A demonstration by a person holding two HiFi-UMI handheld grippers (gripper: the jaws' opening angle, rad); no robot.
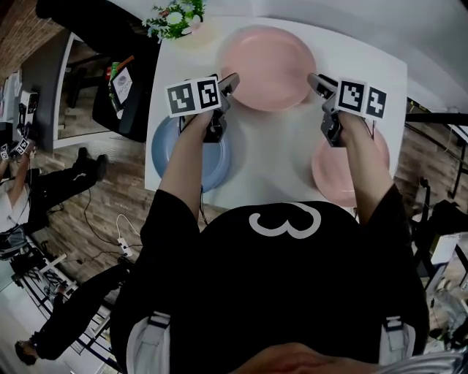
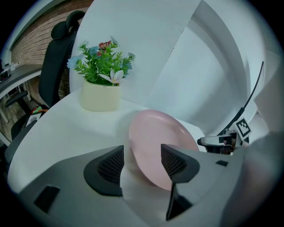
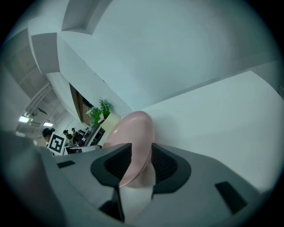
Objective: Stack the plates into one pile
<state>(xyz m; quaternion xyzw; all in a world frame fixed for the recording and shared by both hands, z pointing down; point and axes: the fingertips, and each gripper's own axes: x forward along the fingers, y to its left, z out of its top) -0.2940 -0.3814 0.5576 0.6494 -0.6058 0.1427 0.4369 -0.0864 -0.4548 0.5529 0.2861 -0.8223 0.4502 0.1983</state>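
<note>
A large pink plate (image 1: 267, 66) lies at the far middle of the white table (image 1: 278, 146). My left gripper (image 1: 231, 82) is at its left rim and my right gripper (image 1: 316, 80) at its right rim. In the left gripper view the pink plate (image 2: 153, 137) has its rim between the wide-open jaws of the left gripper (image 2: 142, 162). In the right gripper view the pink plate (image 3: 133, 128) runs edge-on between the jaws of the right gripper (image 3: 141, 162), which stand apart. A blue plate (image 1: 167, 150) lies under my left arm. A smaller pink plate (image 1: 329, 172) lies under my right arm.
A cream pot of flowers (image 1: 175, 18) stands at the table's far left corner, also in the left gripper view as the flower pot (image 2: 100, 93). A black office chair (image 1: 124, 73) is beside the table's left edge. Cables and people are on the floor at left.
</note>
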